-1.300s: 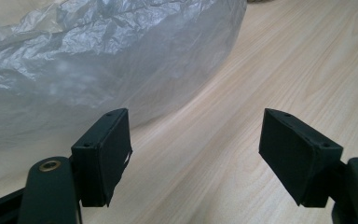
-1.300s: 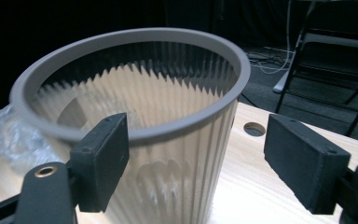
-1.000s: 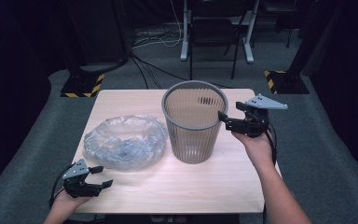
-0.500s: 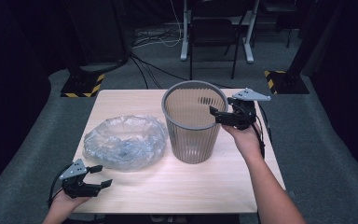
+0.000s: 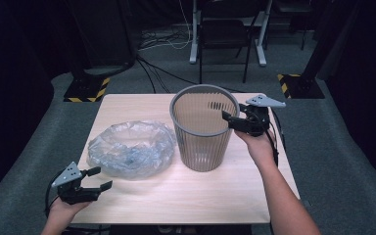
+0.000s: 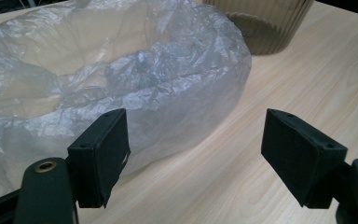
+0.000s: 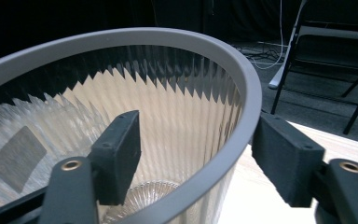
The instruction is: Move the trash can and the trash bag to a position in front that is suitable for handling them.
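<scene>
Grey ribbed plastic wastebasket upright mid-tabletop, toward far edge; right gripper jaws straddle its rim, just been closing, one pad inside, one outside, not yet pressing; left gripper wide open, empty, near front-left corner beside crumpled clear plastic bag.

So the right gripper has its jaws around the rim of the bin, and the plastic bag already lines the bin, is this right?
Not quite. The right gripper does have its jaws around the rim of the bin, one inside and one outside, and they have just been closing. But the bag does not line the bin: the high view shows it lying on the table beside the bin.
</scene>
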`<action>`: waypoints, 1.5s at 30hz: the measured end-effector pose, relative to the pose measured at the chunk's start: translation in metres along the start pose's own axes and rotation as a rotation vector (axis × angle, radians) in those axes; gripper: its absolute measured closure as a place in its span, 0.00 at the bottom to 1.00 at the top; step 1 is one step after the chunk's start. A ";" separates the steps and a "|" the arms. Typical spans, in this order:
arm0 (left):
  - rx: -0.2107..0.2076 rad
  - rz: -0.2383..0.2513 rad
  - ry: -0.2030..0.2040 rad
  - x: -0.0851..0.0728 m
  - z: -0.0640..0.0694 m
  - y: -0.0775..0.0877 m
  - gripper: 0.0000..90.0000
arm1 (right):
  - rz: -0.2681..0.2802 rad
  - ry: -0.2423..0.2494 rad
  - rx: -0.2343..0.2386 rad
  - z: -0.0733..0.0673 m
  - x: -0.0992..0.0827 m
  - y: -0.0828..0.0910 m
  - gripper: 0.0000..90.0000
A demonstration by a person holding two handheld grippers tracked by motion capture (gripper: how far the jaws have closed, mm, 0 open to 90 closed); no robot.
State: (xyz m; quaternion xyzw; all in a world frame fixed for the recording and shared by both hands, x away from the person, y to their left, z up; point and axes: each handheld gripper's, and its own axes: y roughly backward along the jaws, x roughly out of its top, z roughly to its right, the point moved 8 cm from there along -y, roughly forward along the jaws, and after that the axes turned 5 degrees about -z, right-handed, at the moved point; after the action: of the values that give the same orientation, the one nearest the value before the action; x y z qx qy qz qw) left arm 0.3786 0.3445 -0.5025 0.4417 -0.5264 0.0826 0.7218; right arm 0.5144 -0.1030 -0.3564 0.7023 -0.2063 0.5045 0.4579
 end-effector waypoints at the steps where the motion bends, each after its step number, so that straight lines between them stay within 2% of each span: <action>1: 0.004 0.001 0.000 0.001 -0.001 0.000 0.25 | 0.002 -0.005 0.004 0.000 0.000 0.001 0.37; 7: 0.023 0.006 -0.007 0.010 -0.004 0.003 0.25 | -0.004 0.000 0.015 0.001 -0.001 0.006 0.40; 15: 0.015 0.008 0.009 0.021 -0.005 0.002 0.24 | -0.017 0.030 0.013 -0.001 -0.002 0.012 0.41; 21: 0.008 0.001 0.000 0.021 -0.003 -0.002 0.24 | -0.066 0.052 -0.001 0.001 0.001 0.008 0.41; 25: 0.007 0.002 0.001 0.020 -0.002 -0.002 0.24 | -0.080 0.070 -0.008 0.002 0.001 0.005 0.41; 28: 0.007 0.003 0.005 0.019 -0.003 -0.002 0.24 | -0.090 0.068 0.004 0.002 0.001 0.004 0.41; 34: 0.008 0.006 0.008 0.019 -0.003 -0.002 0.24 | -0.128 0.111 0.023 -0.002 -0.001 0.012 0.44; 45: 0.007 0.013 0.005 0.030 -0.002 0.001 0.24 | -0.125 0.131 0.080 -0.014 -0.012 0.032 0.45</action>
State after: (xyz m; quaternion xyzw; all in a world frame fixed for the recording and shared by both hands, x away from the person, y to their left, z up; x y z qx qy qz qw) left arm 0.3927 0.3363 -0.4773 0.4404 -0.5271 0.0904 0.7212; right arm 0.4779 -0.1088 -0.3525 0.6970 -0.1112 0.5278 0.4725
